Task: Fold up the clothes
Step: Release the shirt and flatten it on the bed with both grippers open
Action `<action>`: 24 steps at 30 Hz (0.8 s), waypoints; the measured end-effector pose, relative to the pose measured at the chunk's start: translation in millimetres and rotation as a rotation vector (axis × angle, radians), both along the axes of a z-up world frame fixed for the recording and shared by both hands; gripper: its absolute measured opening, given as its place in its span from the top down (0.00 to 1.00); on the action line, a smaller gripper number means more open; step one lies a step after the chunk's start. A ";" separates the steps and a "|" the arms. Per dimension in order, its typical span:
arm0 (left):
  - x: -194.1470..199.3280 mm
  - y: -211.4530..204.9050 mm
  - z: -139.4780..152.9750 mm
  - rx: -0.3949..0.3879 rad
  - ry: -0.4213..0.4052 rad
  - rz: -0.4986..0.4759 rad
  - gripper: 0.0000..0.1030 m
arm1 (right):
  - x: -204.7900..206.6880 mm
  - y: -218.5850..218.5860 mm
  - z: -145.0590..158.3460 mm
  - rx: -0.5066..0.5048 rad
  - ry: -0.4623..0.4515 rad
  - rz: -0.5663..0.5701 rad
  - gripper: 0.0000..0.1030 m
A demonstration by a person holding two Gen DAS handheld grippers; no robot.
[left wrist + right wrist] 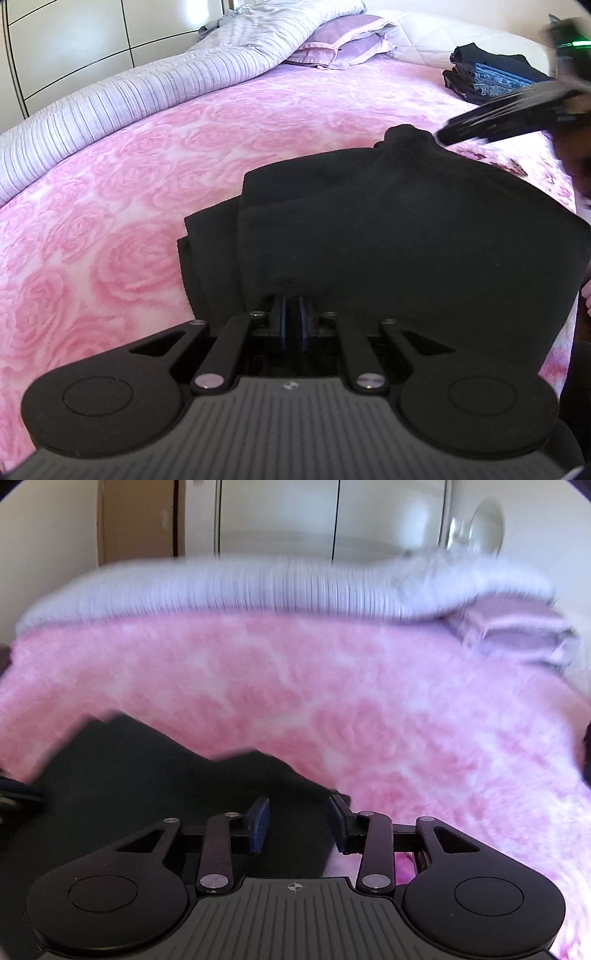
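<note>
Blue pads line the fingers of our left gripper (292,314), and they are pressed together on the near edge of a black garment (388,229), pinching a small tuck of the cloth. Our right gripper (301,825) has its fingers (260,823) spread apart with nothing between them; it hovers over the right edge of the same black garment (147,775), where the dark cloth gives way to pink. In the left wrist view the right gripper (517,110) shows as a blurred dark shape just beyond the garment's far corner. The garment lies folded in layers on a pink rose-patterned blanket (129,184), its long axis running left to right across the left wrist view, with stepped folded edges at its left end and a small bump at the far right corner. Beyond it, a striped lilac quilt (166,85) is bunched along the far side of the bed beside a purple pillow (343,44). A stack of folded dark clothes (491,74) sits near the headboard end, well apart from the garment. Cream wardrobe doors (332,513) stand behind the bed.
</note>
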State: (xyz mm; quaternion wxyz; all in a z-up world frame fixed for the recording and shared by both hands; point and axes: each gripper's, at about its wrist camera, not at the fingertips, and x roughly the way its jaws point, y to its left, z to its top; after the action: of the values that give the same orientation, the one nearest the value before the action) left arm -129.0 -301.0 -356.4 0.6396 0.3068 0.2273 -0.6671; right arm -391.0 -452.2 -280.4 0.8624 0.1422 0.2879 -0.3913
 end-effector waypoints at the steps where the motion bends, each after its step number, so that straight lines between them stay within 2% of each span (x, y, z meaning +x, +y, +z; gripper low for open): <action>1: -1.6 2.6 2.1 -0.002 -0.003 0.008 0.92 | -6.3 19.4 6.7 -0.003 -0.050 0.004 0.62; 5: -11.2 20.5 13.2 -0.010 -0.016 0.035 0.91 | -19.6 84.1 1.3 0.063 -0.126 0.001 0.62; 8: -23.5 38.5 17.2 0.001 -0.037 0.045 0.89 | -24.2 106.1 -18.1 0.125 -0.087 -0.016 0.62; 11: -34.4 53.6 19.6 0.012 -0.054 0.054 0.88 | -36.0 123.8 -13.0 0.127 -0.116 -0.078 0.62; 13: -37.7 57.6 19.0 0.015 -0.056 0.061 0.85 | -38.0 136.0 -6.2 0.126 -0.141 -0.078 0.61; 16: -42.8 63.5 18.1 0.021 -0.059 0.072 0.83 | -30.3 143.7 -13.5 0.120 -0.080 -0.042 0.61; 24: -48.8 72.2 14.7 0.025 -0.052 0.095 0.83 | -23.0 141.2 -17.5 0.120 -0.045 -0.038 0.58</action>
State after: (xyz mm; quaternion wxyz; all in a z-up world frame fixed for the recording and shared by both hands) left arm -177.8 -228.8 -341.7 0.6724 0.3210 0.2334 -0.6248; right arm -414.0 -311.0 -297.9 0.8510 0.2079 0.2887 -0.3863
